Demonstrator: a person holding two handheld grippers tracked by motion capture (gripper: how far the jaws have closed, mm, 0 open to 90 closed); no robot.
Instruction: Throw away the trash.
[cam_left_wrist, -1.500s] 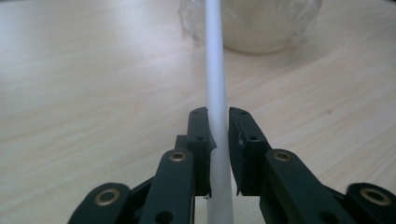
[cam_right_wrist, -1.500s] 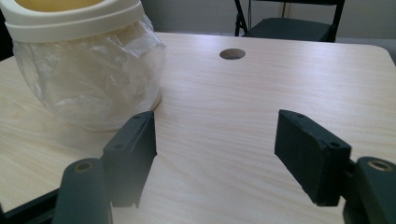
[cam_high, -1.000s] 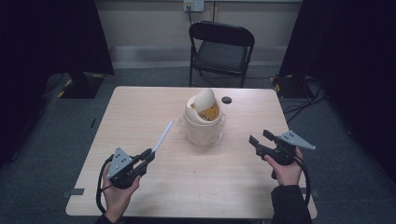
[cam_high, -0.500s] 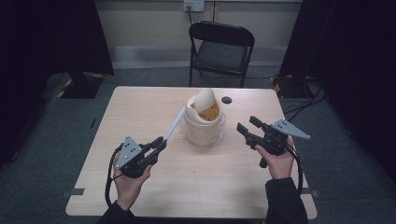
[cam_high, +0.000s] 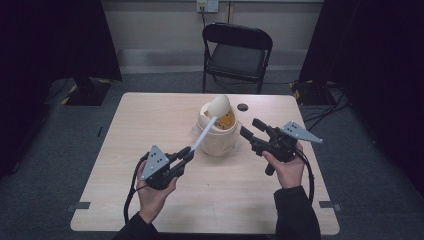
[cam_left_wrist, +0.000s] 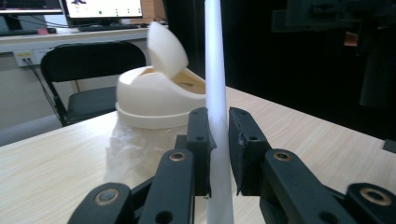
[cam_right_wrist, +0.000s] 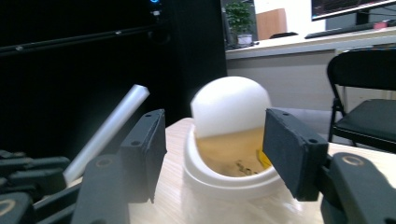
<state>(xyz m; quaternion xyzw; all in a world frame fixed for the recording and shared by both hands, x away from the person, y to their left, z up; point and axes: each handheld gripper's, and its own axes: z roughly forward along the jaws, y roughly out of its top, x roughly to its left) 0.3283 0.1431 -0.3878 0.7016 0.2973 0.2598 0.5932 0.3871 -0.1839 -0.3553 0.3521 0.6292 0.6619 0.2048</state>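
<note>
The left gripper (cam_high: 186, 156), at about seven o'clock on the table (cam_high: 150, 120) in the high view, is clamped on a white tube (cam_high: 203, 136) that slants toward one o'clock, its tip over the cream bin (cam_high: 217, 137) at the table's centre. The right gripper (cam_high: 253, 131), at four o'clock, has its jaws apart around nothing; they have just been closing.

In the left gripper view, both pads press the tube (cam_left_wrist: 215, 93), with the bin (cam_left_wrist: 156, 105) behind at eleven o'clock.

In the right gripper view, the parted jaws frame the bin (cam_right_wrist: 229, 163) and its raised lid (cam_right_wrist: 229, 107); the tube (cam_right_wrist: 109, 130) lies at nine o'clock.
</note>
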